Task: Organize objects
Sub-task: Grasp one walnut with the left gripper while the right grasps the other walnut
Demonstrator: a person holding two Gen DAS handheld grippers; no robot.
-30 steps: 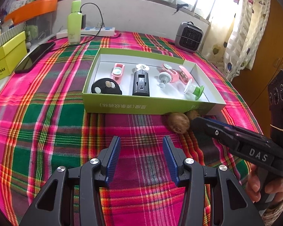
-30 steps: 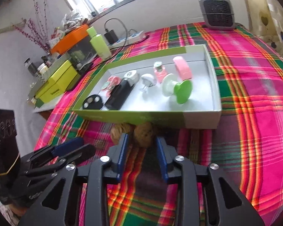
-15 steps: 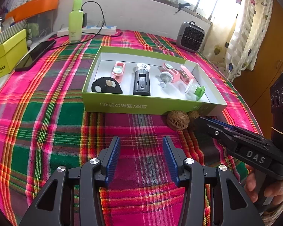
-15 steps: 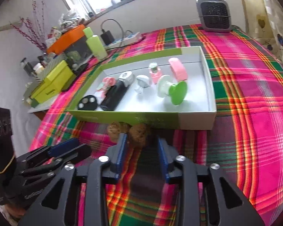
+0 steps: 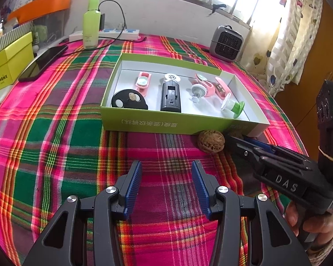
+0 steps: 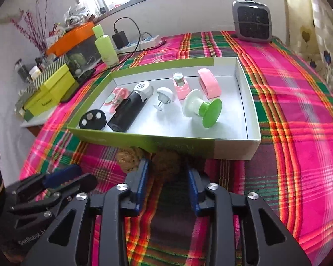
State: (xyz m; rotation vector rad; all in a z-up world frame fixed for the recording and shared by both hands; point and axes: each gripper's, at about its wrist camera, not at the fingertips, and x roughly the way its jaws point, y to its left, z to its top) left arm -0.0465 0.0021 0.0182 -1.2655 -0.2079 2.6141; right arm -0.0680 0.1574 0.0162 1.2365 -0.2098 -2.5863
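Brown walnut (image 6: 167,165): lies on plaid cloth against the green box's (image 6: 188,147) front wall, straight ahead between the right gripper's (image 6: 167,173) closing jaws, contact unclear. Second walnut (image 5: 211,141) just beside. Left gripper (image 5: 166,184) spread, empty, farther.

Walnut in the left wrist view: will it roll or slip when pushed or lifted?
The walnut is round, so a push would probably roll it over the flat tablecloth. Its wrinkled shell looks hard, so it is likely easy to grip without crushing.
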